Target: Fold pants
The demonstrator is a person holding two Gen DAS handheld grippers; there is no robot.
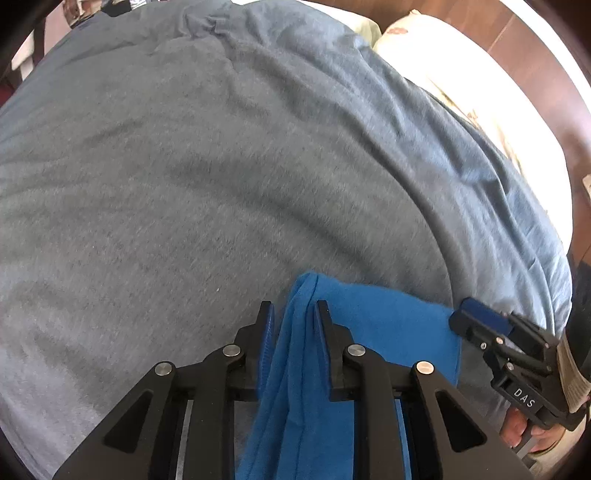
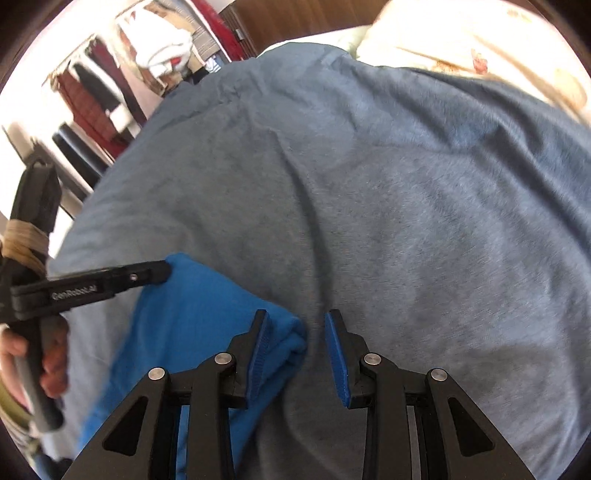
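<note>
My left gripper (image 1: pixel 293 314), marked "GenRobot.AI", pinches a bunched fold of the blue pants (image 1: pixel 388 325) on the grey bedspread (image 1: pixel 184 166). My right gripper (image 2: pixel 295 325), marked "DAS", stands parted, pants beside its left finger.

Open grey bedspread (image 1: pixel 221 166) ahead; pillows (image 1: pixel 461 74) far right.

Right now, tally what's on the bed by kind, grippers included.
Blue pants: 1
Grey-blue bedspread: 1
Cream pillow: 1
Grippers: 2, left gripper and right gripper
Total: 5
</note>
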